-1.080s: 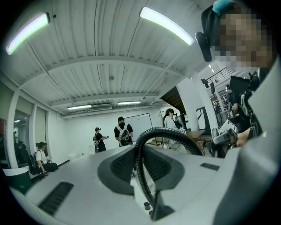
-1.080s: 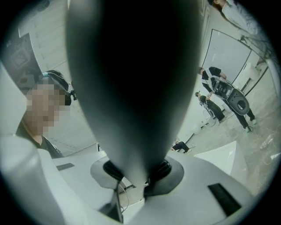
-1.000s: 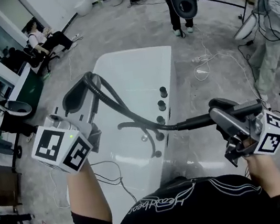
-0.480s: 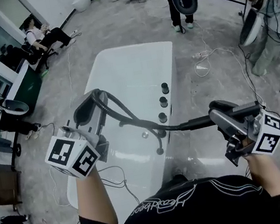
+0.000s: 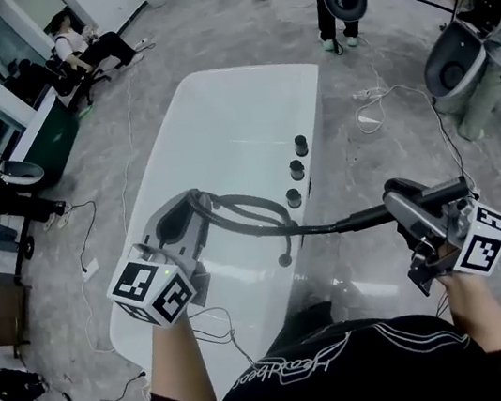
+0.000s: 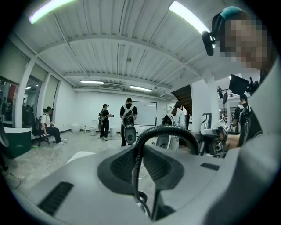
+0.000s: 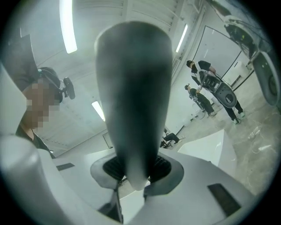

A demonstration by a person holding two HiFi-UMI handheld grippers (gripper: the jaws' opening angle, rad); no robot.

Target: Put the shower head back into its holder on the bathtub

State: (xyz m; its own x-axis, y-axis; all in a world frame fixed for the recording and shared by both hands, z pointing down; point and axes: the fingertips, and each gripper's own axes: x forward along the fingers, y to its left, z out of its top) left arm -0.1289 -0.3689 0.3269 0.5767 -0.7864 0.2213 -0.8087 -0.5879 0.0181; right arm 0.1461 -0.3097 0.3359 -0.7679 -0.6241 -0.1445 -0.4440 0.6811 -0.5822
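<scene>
A dark grey, tapered shower head (image 7: 131,88) is being gripped by its handle between the jaws of the right gripper (image 7: 131,178), which are closed on it at a middling width. It is being held just off the right rim of the glossy white bathtub (image 5: 217,115). Its black ribbed hose (image 6: 164,129) is being pinched in the narrowly set jaws of the left gripper (image 6: 147,184) above the basin, and is being arched across between the two grippers.

The head is being judged rigid, fairly light and smooth-skinned, so liable to slip or twist. The handle is being judged the right place to grip, while the springy hose is being managed separately. Three round black knobs (image 5: 297,170) are being shown on the tub's deck; the holder cannot be picked out with certainty.

The tub is being stood on a grey marbled floor (image 5: 388,57) crossed by loose cables (image 5: 374,112), in an open workroom, with other people (image 5: 87,49) well apart.
</scene>
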